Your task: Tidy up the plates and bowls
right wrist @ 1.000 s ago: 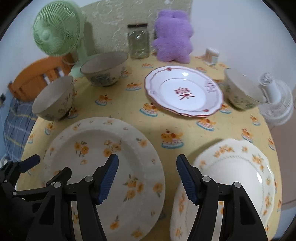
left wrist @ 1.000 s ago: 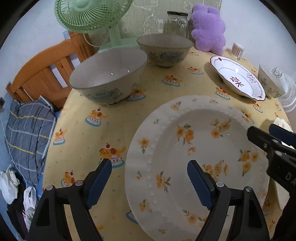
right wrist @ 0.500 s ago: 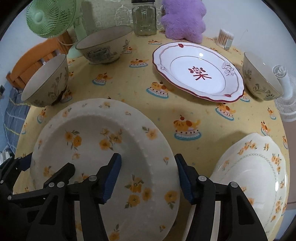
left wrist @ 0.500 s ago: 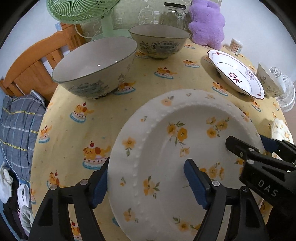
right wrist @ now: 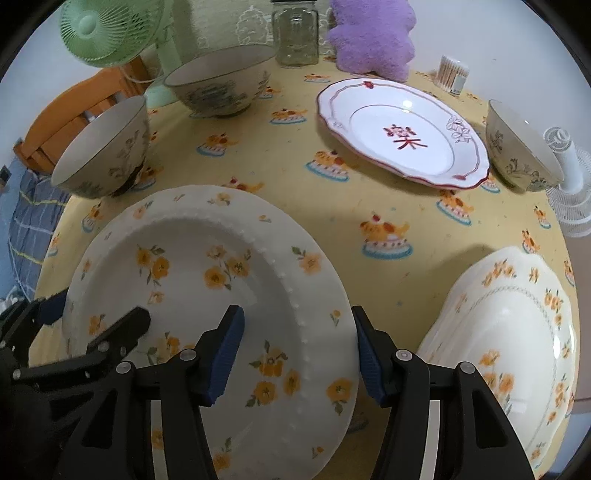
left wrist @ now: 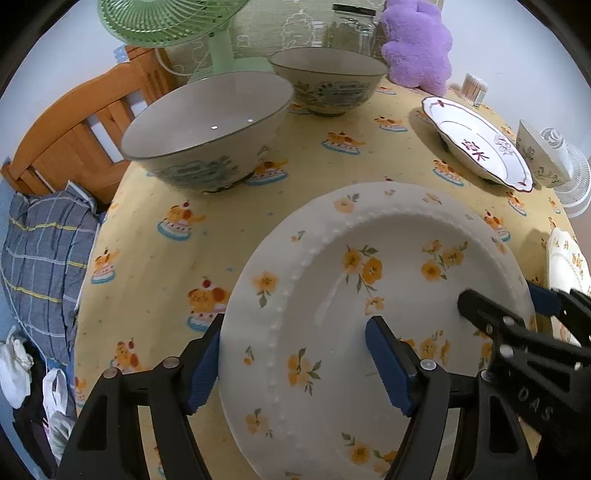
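A large white plate with orange flowers (left wrist: pixel 388 240) (right wrist: pixel 192 236) lies on the yellow tablecloth near the table's front edge. My left gripper (left wrist: pixel 295 325) (right wrist: pixel 98 308) straddles its left rim, one finger outside the edge and one over the well. Its jaws are closing, and the inner pad stands clear of the plate. My right gripper (right wrist: pixel 295 314) (left wrist: pixel 506 302) straddles the right rim the same way and is open, with a gap beside its inner pad. Both point steeply down.
A scalloped flowered plate (right wrist: pixel 509 325) lies at the right. Behind are a red-rimmed plate (right wrist: pixel 402 136), a small bowl (right wrist: pixel 517 147), two larger bowls (left wrist: pixel 207 122) (left wrist: pixel 328 74), a jar (right wrist: pixel 295 37), a purple plush (right wrist: pixel 369 37), a green fan (right wrist: pixel 96 29) and a white fan (right wrist: pixel 569 184).
Both grippers have come lower and closer to the flowered plate. The right one shifted left from the gap between the plates onto the rim. Both pairs of jaws have narrowed.
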Available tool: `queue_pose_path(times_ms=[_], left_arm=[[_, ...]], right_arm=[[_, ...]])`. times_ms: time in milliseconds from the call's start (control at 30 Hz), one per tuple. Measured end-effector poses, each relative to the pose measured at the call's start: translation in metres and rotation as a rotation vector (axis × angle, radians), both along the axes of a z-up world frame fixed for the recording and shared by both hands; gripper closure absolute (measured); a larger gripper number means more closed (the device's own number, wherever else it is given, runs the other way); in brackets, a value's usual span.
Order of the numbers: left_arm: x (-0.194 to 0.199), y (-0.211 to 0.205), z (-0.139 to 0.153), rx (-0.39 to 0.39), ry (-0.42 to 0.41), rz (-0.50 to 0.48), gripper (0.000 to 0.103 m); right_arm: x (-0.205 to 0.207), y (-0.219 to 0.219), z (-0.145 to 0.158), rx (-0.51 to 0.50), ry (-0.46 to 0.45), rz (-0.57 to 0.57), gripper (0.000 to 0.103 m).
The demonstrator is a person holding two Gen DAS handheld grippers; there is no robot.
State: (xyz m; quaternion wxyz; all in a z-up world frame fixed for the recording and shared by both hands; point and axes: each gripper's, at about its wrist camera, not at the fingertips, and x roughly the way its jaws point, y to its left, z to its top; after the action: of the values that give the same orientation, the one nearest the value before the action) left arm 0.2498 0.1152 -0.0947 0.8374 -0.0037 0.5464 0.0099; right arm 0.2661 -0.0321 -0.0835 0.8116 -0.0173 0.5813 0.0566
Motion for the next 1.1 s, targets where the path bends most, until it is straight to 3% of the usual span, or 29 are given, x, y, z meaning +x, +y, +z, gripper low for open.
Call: queue_pose_path(times_ms=[300,433,533,733,933,1000,1100], left_arm=[[-0.016,0.004,0.002,0.045,0.014,-0.028,0.029],[-0.023,0.003,0.003,0.052,-0.003,-0.043,0.032],[-0.019,0.004,0.002,0.042,0.001,-0.042,0.032],[-0.018,0.006,0.002,0.026,-0.002,-0.035,0.033],[-0.019,0.020,0.006,-0.012,-0.008,-0.027,0.051],[-0.019,0.019,0.006,-0.008,-0.010,-0.023,0.049],[-0.018,0.012,0.003,0.014,-0.013,-0.043,0.039]], right_arm=[[-0.015,0.010,0.000,0.011,0.039,-0.008,0.042],[-0.016,0.003,-0.003,0.068,0.064,-0.085,0.041],[-0.017,0.010,-0.004,0.045,0.053,-0.082,0.034],[-0.014,0.012,-0.004,0.035,0.063,-0.108,0.032],[-0.016,0.013,-0.003,0.029,0.061,-0.094,0.033],[-0.015,0.013,-0.004,0.026,0.058,-0.095,0.033],[-0.015,0.014,-0.004,0.025,0.060,-0.097,0.033]])
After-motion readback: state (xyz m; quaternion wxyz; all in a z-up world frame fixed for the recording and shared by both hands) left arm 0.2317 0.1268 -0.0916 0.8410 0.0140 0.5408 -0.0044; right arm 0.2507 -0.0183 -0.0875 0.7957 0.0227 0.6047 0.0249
